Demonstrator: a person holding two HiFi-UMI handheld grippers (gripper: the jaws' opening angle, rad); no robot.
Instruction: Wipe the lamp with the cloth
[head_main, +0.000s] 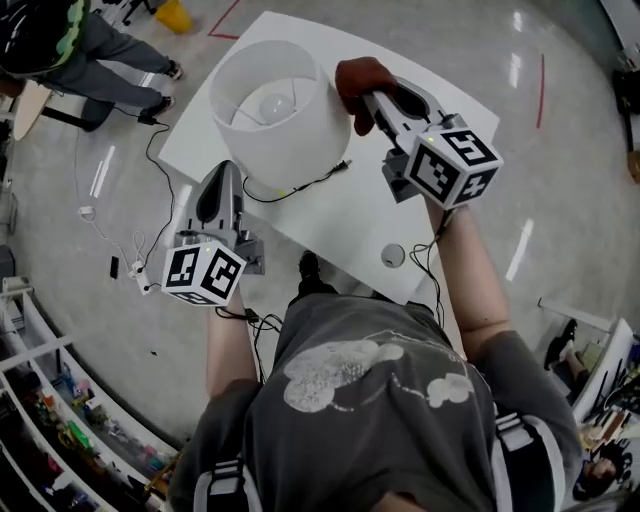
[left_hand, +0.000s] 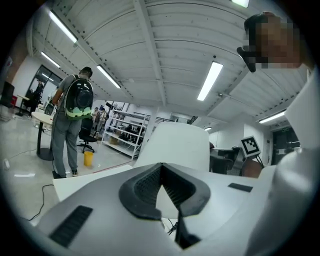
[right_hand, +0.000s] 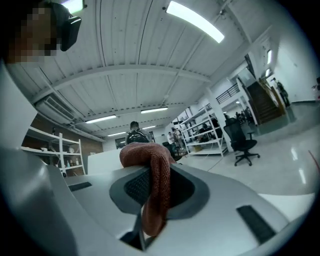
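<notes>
Glossy grey floor (head_main: 560, 130) surrounds a white desk (head_main: 370, 220), which carries the lamp (head_main: 275, 125) on its far left part, shade opening upward so the bulb (head_main: 275, 103) shows. The left tongs (head_main: 226, 170) are closed on nothing, just beside the shade's near side, probably ready to steady it. The right tongs (head_main: 378, 98) pinch the reddish-brown cloth (head_main: 358, 82), bunched past the tips so that fabric rather than plastic meets the shade. It sits at the right rim; contact is uncertain. Wiping looks about to begin.
</notes>
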